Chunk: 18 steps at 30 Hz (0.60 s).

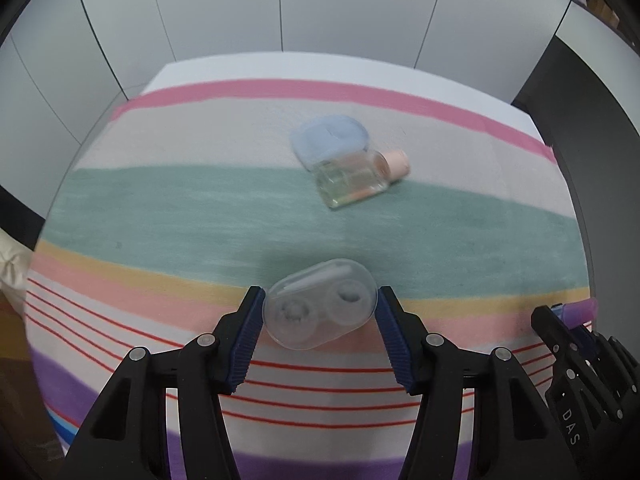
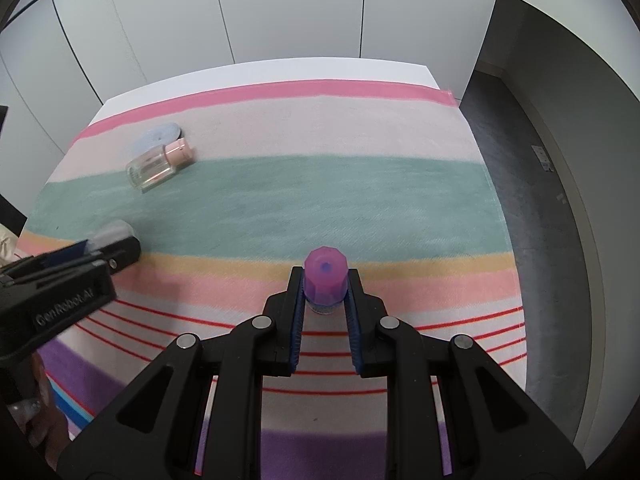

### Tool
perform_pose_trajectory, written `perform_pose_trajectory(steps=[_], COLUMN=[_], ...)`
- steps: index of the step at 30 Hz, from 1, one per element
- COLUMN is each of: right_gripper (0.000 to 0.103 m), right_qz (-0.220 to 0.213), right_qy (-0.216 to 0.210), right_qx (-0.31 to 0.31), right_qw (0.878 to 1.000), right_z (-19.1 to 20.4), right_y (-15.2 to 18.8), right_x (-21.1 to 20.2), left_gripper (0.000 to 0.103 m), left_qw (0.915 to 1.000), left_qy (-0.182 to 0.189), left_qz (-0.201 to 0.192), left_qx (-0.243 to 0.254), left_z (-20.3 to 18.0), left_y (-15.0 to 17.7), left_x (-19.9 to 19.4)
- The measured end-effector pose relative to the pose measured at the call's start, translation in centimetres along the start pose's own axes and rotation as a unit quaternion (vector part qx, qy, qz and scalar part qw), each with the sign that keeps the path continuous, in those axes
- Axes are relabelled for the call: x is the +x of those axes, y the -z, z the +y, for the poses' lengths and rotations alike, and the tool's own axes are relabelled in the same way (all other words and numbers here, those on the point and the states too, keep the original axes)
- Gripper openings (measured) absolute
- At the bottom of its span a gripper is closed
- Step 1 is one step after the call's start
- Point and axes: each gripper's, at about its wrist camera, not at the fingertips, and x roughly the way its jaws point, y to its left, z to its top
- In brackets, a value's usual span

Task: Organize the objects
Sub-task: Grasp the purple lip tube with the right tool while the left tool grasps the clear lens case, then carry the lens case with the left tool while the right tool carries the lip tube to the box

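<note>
My left gripper (image 1: 320, 300) is shut on a clear contact lens case (image 1: 320, 309) and holds it above the striped cloth. My right gripper (image 2: 325, 280) is shut on a small bottle with a purple cap (image 2: 325, 276). A clear glass bottle with a pink cap (image 1: 356, 178) lies on its side on the cloth, against a light blue round case (image 1: 330, 136). In the right wrist view the same bottle (image 2: 158, 164) and blue case (image 2: 158, 134) lie at the far left. The left gripper (image 2: 96, 246) shows at the left edge there.
A striped cloth (image 2: 320, 200) covers the table (image 2: 280, 72). White wall panels stand behind it. Dark floor (image 2: 520, 200) lies past the table's right edge. The right gripper (image 1: 568, 320) shows at the right edge of the left wrist view.
</note>
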Motion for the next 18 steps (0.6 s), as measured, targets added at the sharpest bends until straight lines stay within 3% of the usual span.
perform_pose_trajectory(steps=[9, 18], right_gripper=[0.02, 0.02], right_qz=[-0.017, -0.056], right_qy=[0.004, 0.01], right_qx=[-0.023, -0.022], right_qw=[1.0, 0.998], right_z=[2.2, 3.0], right_y=[-0.9, -3.3], right_x=[-5.1, -13.2], left_gripper=[0.057, 0.057], left_qw=[0.9985, 0.996], left_qy=[-0.006, 0.0], left_qz=[-0.026, -0.066], left_qx=[0.047, 0.06], left_z=[1.6, 3.0], left_y=[-1.1, -2.6], left_x=[-5.5, -14.4])
